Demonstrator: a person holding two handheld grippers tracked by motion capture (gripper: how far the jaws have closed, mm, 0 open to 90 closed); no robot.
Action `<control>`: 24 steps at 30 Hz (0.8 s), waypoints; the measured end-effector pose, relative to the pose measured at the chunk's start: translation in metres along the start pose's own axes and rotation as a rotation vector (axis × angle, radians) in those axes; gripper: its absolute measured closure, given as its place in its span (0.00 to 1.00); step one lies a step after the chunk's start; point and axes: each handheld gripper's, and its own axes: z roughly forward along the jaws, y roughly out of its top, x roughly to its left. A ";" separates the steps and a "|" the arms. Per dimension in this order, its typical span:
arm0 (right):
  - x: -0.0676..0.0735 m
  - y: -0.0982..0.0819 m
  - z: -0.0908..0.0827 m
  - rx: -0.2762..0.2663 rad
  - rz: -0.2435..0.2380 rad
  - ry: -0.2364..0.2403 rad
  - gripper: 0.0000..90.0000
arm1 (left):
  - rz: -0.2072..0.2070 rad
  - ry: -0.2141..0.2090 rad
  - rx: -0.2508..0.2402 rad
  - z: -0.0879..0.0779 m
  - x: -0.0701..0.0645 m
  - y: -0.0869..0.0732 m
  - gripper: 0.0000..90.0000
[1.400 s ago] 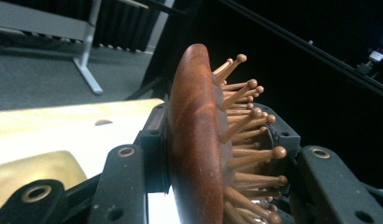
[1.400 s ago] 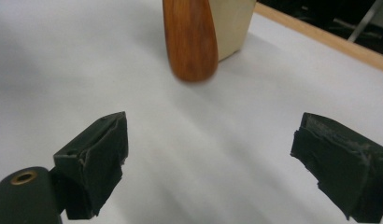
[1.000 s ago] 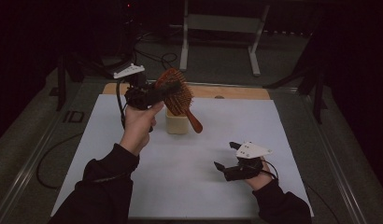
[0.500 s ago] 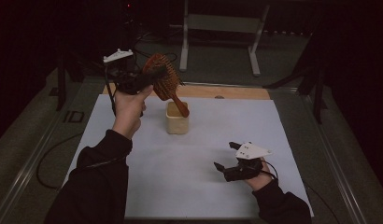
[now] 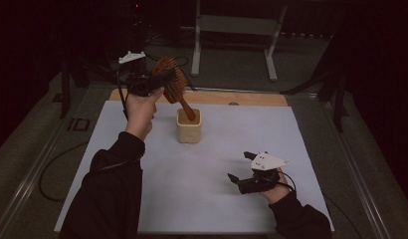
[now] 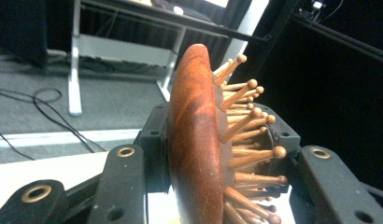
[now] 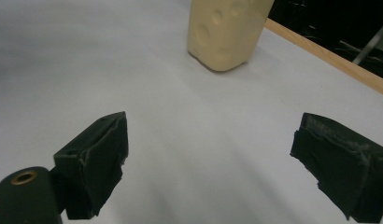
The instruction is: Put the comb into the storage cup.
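Carried farther from the person and toward the table's far left since a second ago: the left gripper (image 5: 159, 82) with the wooden hairbrush (image 5: 173, 84), the handle tip now dipped inside the mouth of the cream cup (image 5: 189, 127), where earlier it hung in front of the cup. Unmoved meanwhile: the right gripper (image 5: 246, 169), low over the near right of the table.

Spread across the middle of the high view: the white table (image 5: 217, 194), a wooden strip (image 5: 252, 98) along its far edge. Near the far centre of that surface, upright: the cream cup, dimpled on its side in the right gripper view (image 7: 227, 28).

Above and left of the cup, tilted, bristles facing right in the left gripper view: the hairbrush (image 6: 194, 140), clamped at its head between the left fingers (image 6: 122, 186) (one pressed on the smooth back, the other on the bristle side). Handle slanting down to the cup; contact with the cup's inner wall impossible to tell.

Spread wide and holding nothing: the right fingers (image 7: 98, 158), bare table between them, well apart from the cup.
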 end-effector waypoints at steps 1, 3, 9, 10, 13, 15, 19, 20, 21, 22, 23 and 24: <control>0.000 0.000 0.000 0.000 -0.001 -0.002 0.11 | 0.003 0.005 0.002 0.002 0.001 -0.001 0.61; 0.000 0.000 0.000 -0.004 -0.004 -0.001 0.11 | 0.014 0.024 0.003 0.006 0.003 -0.004 0.61; 0.000 0.000 0.000 -0.002 0.002 -0.003 0.11 | -0.001 0.028 0.027 0.017 0.010 -0.014 0.61; -0.001 -0.001 0.000 -0.001 0.001 -0.003 0.11 | -0.006 0.029 0.028 0.019 0.011 -0.016 0.61; 0.000 -0.001 0.000 -0.001 0.000 -0.002 0.11 | -0.019 0.031 0.035 0.022 0.014 -0.020 0.61; 0.000 -0.001 0.000 0.000 -0.003 -0.003 0.11 | -0.022 0.031 0.040 0.024 0.015 -0.023 0.61; 0.000 -0.001 0.001 0.003 -0.004 -0.002 0.11 | -0.022 0.034 0.054 0.029 0.017 -0.028 0.61; 0.000 -0.001 0.001 0.002 -0.003 -0.003 0.11 | -0.022 0.031 0.060 0.031 0.018 -0.030 0.61; 0.000 -0.001 0.001 0.002 -0.003 -0.003 0.11 | -0.025 0.033 0.062 0.033 0.018 -0.032 0.61; 0.000 -0.001 0.001 0.002 -0.004 -0.002 0.11 | -0.026 0.033 0.069 0.034 0.019 -0.033 0.61; 0.000 -0.001 0.001 0.001 -0.004 -0.003 0.11 | -0.029 0.029 0.074 0.035 0.020 -0.034 0.61; 0.000 -0.001 0.001 0.000 -0.003 -0.003 0.11 | -0.033 0.029 0.075 0.037 0.020 -0.036 0.61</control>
